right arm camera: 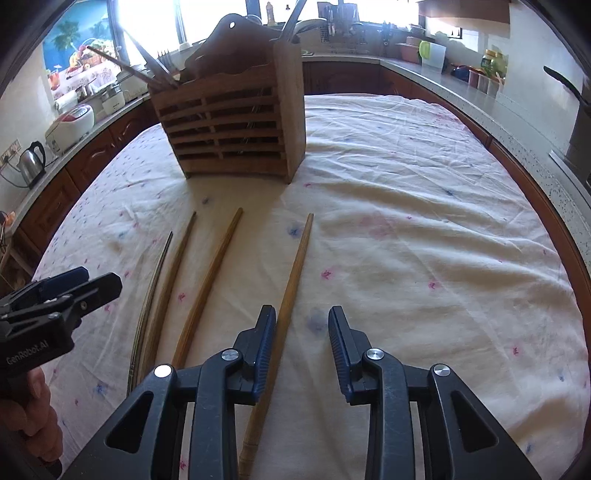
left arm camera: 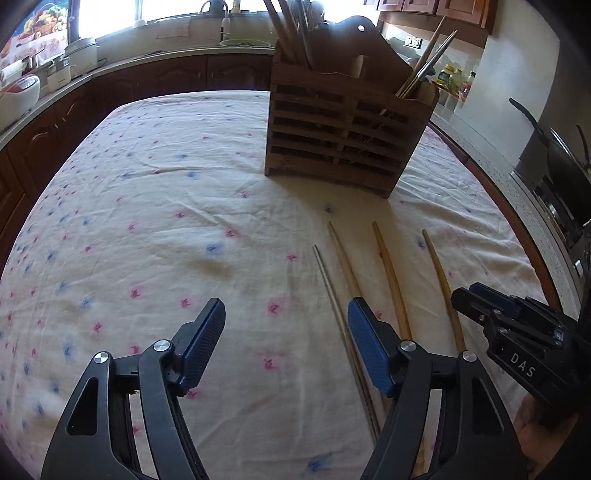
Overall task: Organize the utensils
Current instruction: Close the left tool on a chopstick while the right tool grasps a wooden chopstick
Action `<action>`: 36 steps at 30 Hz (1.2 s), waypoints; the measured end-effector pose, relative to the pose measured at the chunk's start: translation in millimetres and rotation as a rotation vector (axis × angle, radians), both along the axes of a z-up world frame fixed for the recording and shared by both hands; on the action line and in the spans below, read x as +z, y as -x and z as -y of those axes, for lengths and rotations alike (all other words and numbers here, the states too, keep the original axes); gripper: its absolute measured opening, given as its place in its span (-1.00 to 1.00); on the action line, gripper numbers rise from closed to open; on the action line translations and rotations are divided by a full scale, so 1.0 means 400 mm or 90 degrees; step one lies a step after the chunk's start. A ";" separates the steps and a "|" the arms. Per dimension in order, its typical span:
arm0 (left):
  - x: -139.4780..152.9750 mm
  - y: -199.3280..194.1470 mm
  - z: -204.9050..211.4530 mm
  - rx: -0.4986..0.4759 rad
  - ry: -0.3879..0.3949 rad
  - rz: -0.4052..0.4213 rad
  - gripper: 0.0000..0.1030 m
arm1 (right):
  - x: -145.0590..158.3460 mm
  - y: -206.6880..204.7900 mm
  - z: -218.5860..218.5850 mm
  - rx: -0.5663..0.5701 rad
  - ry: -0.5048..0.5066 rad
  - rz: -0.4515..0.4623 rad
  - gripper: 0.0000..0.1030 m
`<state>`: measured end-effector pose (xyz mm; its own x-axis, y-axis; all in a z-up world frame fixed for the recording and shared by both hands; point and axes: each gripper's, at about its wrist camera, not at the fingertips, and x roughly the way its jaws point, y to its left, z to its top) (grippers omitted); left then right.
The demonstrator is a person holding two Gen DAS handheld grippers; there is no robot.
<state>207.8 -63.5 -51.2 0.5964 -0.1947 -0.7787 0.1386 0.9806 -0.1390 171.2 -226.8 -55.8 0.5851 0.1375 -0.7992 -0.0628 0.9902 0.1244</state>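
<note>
- Left gripper (left arm camera: 286,334) spread wide, holding nothing, hovering above the flowered cloth (left arm camera: 155,229) that covers the counter
- Right gripper (right arm camera: 302,332) likewise open and empty, low over the cloth, its left finger (right arm camera: 264,347) just beside the rightmost wooden chopstick (right arm camera: 295,273)
- Four chopsticks lying side by side on the cloth, pointing toward the holder: one metal chopstick (left arm camera: 328,288) farthest left, then three wooden ones, the second (left arm camera: 345,258) close beside the metal one, the third (left arm camera: 388,266) and the rightmost set a little apart
- Wooden slatted utensil holder (left arm camera: 340,125) standing upright on the cloth beyond the chopstick tips, apart from them
- Chopsticks (left arm camera: 424,62) leaning out of one compartment of the holder, more utensil handles (left arm camera: 291,29) upright in another
- Kettle (right arm camera: 31,158) and rice cooker (right arm camera: 72,122) on the far kitchen worktop
</note>
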 end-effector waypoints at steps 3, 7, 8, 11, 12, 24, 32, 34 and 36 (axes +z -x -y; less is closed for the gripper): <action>-0.009 -0.030 0.024 -0.012 -0.014 -0.006 -0.01 | 0.008 -0.028 0.011 -0.013 -0.021 0.011 -0.41; -0.031 -0.055 0.036 -0.027 -0.019 -0.014 -0.46 | -0.004 -0.077 0.018 -0.026 -0.026 0.007 -0.43; -0.031 -0.055 0.035 -0.030 -0.019 -0.013 -0.51 | -0.008 -0.088 0.019 -0.026 -0.030 0.004 -0.43; -0.032 -0.052 0.027 -0.039 -0.015 -0.026 -0.65 | -0.024 -0.113 0.008 -0.018 -0.022 -0.001 -0.44; -0.030 -0.054 0.024 -0.038 -0.011 -0.032 -0.63 | -0.024 -0.116 0.000 -0.013 -0.010 0.003 -0.43; -0.011 -0.081 0.017 -0.035 0.046 -0.065 -0.24 | -0.029 -0.143 0.013 -0.015 -0.041 0.010 -0.51; -0.026 -0.077 0.072 -0.052 -0.048 -0.030 -0.38 | -0.028 -0.140 0.006 -0.007 -0.025 0.010 -0.55; -0.029 -0.071 0.083 -0.060 -0.069 -0.018 -0.40 | -0.029 -0.138 0.010 -0.005 -0.022 0.009 -0.57; -0.031 -0.074 0.105 -0.065 -0.100 -0.012 -0.41 | -0.029 -0.140 0.010 -0.003 -0.023 0.009 -0.57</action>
